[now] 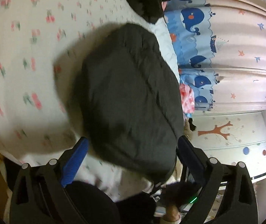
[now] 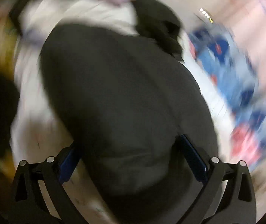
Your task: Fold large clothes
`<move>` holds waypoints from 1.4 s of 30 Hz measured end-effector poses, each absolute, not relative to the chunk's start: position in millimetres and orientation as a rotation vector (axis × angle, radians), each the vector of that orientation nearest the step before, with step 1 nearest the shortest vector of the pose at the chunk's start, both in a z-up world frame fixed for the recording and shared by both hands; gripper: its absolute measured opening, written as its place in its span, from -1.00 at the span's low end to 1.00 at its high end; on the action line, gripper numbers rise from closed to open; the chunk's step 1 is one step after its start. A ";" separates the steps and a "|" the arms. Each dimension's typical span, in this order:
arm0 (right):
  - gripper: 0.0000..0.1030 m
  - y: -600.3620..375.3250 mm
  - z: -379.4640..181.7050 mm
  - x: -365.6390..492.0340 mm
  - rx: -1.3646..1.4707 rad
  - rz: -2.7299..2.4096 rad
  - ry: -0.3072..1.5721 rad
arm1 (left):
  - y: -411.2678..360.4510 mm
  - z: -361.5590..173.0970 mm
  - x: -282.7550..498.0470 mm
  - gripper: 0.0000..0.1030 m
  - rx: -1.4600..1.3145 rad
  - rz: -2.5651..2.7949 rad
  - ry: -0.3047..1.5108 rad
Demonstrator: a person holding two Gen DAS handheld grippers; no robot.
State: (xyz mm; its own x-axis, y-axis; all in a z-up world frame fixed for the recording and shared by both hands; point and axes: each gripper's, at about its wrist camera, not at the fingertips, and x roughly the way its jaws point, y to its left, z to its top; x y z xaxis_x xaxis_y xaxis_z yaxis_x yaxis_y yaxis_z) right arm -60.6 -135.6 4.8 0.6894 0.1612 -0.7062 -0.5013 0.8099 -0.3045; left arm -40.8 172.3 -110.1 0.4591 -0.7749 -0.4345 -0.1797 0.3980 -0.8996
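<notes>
Dark jacket (image 1: pixel 129 97) lies on cherry-print bedsheet (image 1: pixel 21 56).

free: cherry-print sheet (image 1: pixel 30 59) left | blocked: dark jacket (image 1: pixel 129 97) ahead, curtain (image 1: pixel 235 56) right

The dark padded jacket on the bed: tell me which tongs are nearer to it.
Neither is clearly nearer. The left tongs and the right tongs are both open, each with the dark padded jacket bulging between its fingers; contact cannot be confirmed through the blur.

A bed under a white sheet printed with red cherries (image 1: pixel 30 56) fills the left. Beside it hangs a pale pink curtain with a blue whale border (image 1: pixel 226 56), next to a white wardrobe door painted with an orange tree (image 1: pixel 226 134).
</notes>
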 end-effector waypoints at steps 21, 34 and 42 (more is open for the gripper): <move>0.86 -479.4 -57.2 -186.5 1.074 0.163 0.764 | 103.6 -132.2 20.0 0.82 -1.153 -0.424 1.032; -0.67 -467.0 -65.3 -155.2 1.145 0.246 0.694 | 107.3 -130.0 23.1 0.17 -1.156 -0.407 1.005; -0.73 -473.2 -46.8 -160.0 1.028 0.207 0.719 | 109.3 -109.1 -3.0 -0.32 -1.151 -0.478 0.935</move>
